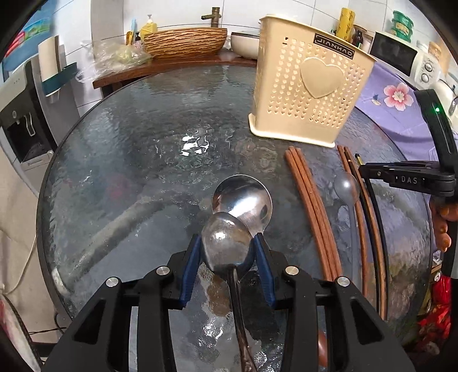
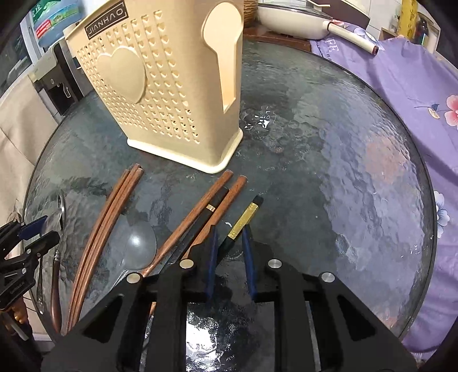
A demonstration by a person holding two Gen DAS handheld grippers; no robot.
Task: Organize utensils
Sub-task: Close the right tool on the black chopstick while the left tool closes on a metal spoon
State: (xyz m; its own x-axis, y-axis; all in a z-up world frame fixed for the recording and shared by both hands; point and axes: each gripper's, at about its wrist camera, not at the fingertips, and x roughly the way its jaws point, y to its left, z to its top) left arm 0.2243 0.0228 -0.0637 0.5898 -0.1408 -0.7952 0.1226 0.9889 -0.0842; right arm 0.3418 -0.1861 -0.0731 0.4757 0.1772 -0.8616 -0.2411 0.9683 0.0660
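My left gripper (image 1: 226, 243) is shut on a metal spoon (image 1: 224, 247), held by its bowl, above a second metal spoon (image 1: 243, 200) lying on the glass table (image 1: 128, 143). My right gripper (image 2: 230, 233) is shut on a black chopstick with a gold band (image 2: 243, 220), its tip raised over the table. The cream perforated utensil holder (image 1: 309, 85) stands upright at the back; in the right wrist view it (image 2: 160, 94) is just ahead to the left. Brown chopsticks (image 2: 114, 206) and a translucent grey spoon (image 2: 140, 246) lie on the table.
More brown chopsticks and a black one (image 2: 211, 206) lie beside my right gripper. A purple flowered cloth (image 2: 415, 100) covers the right side. A wooden basin (image 1: 183, 41), a white pan (image 2: 292, 20) and a microwave (image 1: 400, 54) stand behind the table.
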